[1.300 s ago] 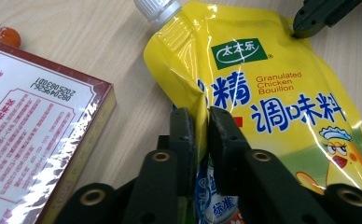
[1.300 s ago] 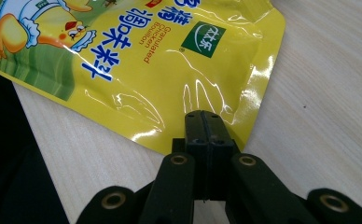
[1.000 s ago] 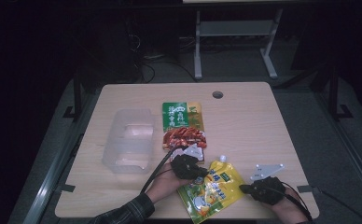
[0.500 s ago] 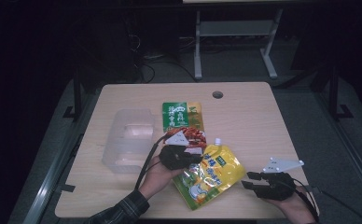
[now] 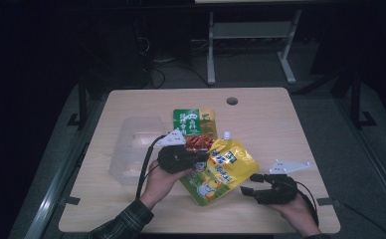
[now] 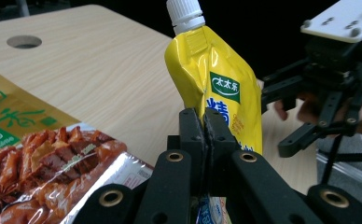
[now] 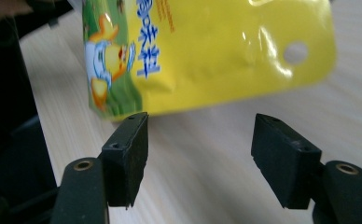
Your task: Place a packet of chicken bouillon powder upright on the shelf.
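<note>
The yellow spouted pouch [image 5: 223,169] is held at the centre of the frame by the left gripper [image 5: 197,158], jaws closed on its edge. Its long axis is slanted, cap upward. The right gripper [image 5: 253,183], lower right, has just been opening; nothing is held between its wide jaws.

The high view is dim: light falls from above on the wooden table [image 5: 270,124], while the room around it, at the top and both sides of the frame, is almost black. The left gripper view is bright and sharp. In the right gripper view the yellow pouch [image 7: 207,51] is blurred, with white glare at the upper right.
</note>
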The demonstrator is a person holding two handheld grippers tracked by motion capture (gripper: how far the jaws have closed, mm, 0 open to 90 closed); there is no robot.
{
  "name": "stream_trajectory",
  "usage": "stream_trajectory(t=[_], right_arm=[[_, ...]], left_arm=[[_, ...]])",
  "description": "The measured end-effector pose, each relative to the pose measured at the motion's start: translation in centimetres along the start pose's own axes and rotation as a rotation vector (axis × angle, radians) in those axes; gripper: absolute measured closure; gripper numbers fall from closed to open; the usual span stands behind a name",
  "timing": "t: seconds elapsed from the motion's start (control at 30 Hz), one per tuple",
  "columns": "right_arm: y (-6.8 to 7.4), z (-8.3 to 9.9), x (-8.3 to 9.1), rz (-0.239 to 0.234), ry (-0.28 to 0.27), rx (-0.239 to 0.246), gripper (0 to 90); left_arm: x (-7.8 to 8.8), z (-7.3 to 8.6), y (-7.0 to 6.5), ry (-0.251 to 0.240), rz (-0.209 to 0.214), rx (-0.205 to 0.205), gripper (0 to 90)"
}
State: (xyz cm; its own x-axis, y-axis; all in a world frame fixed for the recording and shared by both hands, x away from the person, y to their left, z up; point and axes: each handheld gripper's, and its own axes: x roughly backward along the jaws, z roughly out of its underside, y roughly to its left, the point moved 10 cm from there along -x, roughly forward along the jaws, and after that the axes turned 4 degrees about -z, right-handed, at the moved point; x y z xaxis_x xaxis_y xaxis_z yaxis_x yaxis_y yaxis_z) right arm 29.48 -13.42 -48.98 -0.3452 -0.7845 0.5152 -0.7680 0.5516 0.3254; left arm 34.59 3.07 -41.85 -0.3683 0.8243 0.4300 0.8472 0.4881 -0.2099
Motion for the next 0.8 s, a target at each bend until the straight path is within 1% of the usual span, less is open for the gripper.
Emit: stream_trajectory(t=[0.03,0.07,0.1,0.13,0.17,0.2,0.23,0.27,0.3,0.33,0.37,0.4,0.43,0.47,0.5,0.53,0.57,0.6,0.63,0.67,0.7,0.73,0.77,0.8], right_arm=[[0.1,-0.5,-0.3,-0.008,-0.013,0.005,36.1],[0.1,-0.7,-0.5,-0.016,-0.022,0.009,36.1],[0.3,-1.2,-0.9,-0.031,-0.042,0.009,36.1],[0.3,-1.2,-0.9,-0.031,-0.042,0.009,36.1],[0.5,-1.8,-1.5,-0.05,-0.059,0.013,37.2],[0.5,-1.8,-1.5,-0.05,-0.059,0.013,37.2],[0.7,-2.4,-2.0,-0.063,-0.081,0.011,36.7],[0.7,-2.4,-2.0,-0.063,-0.081,0.011,36.7],[0.9,-2.9,-2.5,-0.08,-0.1,0.019,38.0],[0.9,-2.9,-2.5,-0.08,-0.1,0.019,38.0],[1.1,-3.3,-3.1,-0.078,-0.114,0.034,41.8],[1.1,-3.3,-3.1,-0.078,-0.114,0.034,41.8],[1.4,-3.6,-3.6,-0.099,-0.123,0.033,45.0],[1.4,-3.6,-3.6,-0.099,-0.123,0.033,45.0],[1.6,-3.8,-4.1,-0.128,-0.13,0.024,50.2],[1.6,-3.8,-4.1,-0.128,-0.13,0.024,50.2],[1.8,-4.0,-4.5,-0.155,-0.136,0.011,57.0],[1.8,-4.0,-4.5,-0.155,-0.136,0.011,57.0],[2.0,-4.3,-4.6,-0.176,-0.149,0.001,65.4],[2.0,-4.3,-4.6,-0.176,-0.149,0.001,65.4],[2.1,-4.6,-4.6,-0.182,-0.165,0.009,75.3],[2.1,-4.6,-4.6,-0.182,-0.165,0.009,75.3],[2.2,-4.9,-4.3,-0.187,-0.185,0.02,80.0],[2.2,-4.9,-4.3,-0.187,-0.185,0.02,80.0]], left_arm=[[0.1,-0.1,0.0,-0.002,-0.001,0.002,88.3],[0.2,-0.3,0.0,-0.016,-0.005,0.008,88.3],[0.4,-0.4,0.1,-0.018,-0.006,0.007,88.3],[0.4,-0.4,0.1,-0.018,-0.006,0.007,88.3],[0.7,-0.7,0.2,-0.038,-0.012,0.013,88.3],[0.7,-0.7,0.2,-0.038,-0.012,0.013,88.3],[0.9,-0.9,0.3,-0.046,-0.011,0.015,88.3],[0.9,-0.9,0.3,-0.046,-0.011,0.015,88.3],[1.0,-1.0,0.3,-0.052,-0.013,0.018,88.3],[1.0,-1.0,0.3,-0.052,-0.013,0.018,88.3],[1.2,-1.0,0.5,-0.053,-0.016,0.019,88.3],[1.2,-1.0,0.5,-0.053,-0.016,0.019,88.3],[1.3,-1.1,0.6,-0.059,-0.02,0.021,88.3],[1.3,-1.1,0.6,-0.059,-0.02,0.021,88.3],[1.5,-1.1,0.7,-0.067,-0.027,0.019,88.3],[1.5,-1.1,0.7,-0.067,-0.027,0.019,88.2],[1.6,-1.2,0.8,-0.074,-0.03,0.026,88.2],[1.7,-1.3,0.9,-0.078,-0.032,0.03,88.2],[1.9,-1.3,1.2,-0.085,-0.041,0.03,88.2],[1.9,-1.3,1.2,-0.085,-0.041,0.03,88.2],[1.9,-1.4,1.3,-0.087,-0.042,0.029,88.2],[2.0,-1.4,1.3,-0.093,-0.041,0.036,88.2],[2.0,-1.4,1.4,-0.095,-0.043,0.038,88.2],[2.0,-1.4,1.4,-0.095,-0.043,0.038,88.2]])
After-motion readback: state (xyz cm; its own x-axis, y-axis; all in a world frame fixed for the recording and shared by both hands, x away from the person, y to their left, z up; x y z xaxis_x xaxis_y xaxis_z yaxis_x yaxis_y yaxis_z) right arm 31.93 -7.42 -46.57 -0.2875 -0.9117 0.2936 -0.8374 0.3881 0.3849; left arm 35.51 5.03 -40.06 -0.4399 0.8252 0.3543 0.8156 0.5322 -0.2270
